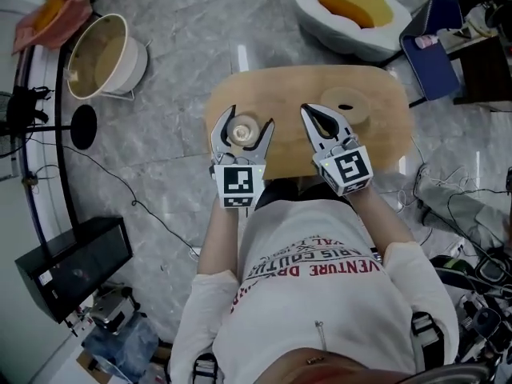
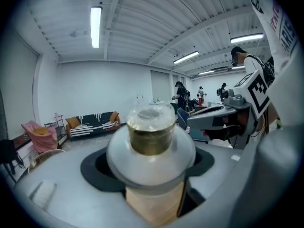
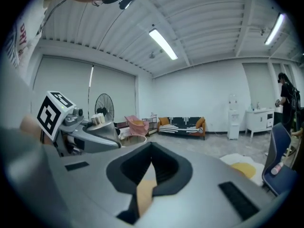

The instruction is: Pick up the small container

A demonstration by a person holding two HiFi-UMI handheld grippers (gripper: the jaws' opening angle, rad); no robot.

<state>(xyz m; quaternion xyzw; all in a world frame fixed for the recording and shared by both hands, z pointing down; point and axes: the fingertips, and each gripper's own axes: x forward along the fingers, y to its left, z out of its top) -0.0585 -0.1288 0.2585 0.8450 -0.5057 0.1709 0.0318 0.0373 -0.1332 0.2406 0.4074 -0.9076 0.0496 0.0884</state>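
The small container (image 1: 242, 130) is a round clear jar with a gold band and a clear lid. It sits between the jaws of my left gripper (image 1: 250, 118), which is shut on it and holds it above the wooden table (image 1: 384, 138). In the left gripper view the container (image 2: 151, 127) fills the centre, upright, with the dark pads against its sides. My right gripper (image 1: 310, 112) hovers beside it to the right. In the right gripper view, the jaws of my right gripper (image 3: 151, 151) are shut with nothing between them.
A round wooden disc (image 1: 350, 107) with a dark spot lies on the table's right part. On the floor are a white tub (image 1: 100, 54), a white cushion with a yellow middle (image 1: 352, 10), a blue chair (image 1: 432, 42), a black box (image 1: 76, 266) and cables (image 1: 448, 198).
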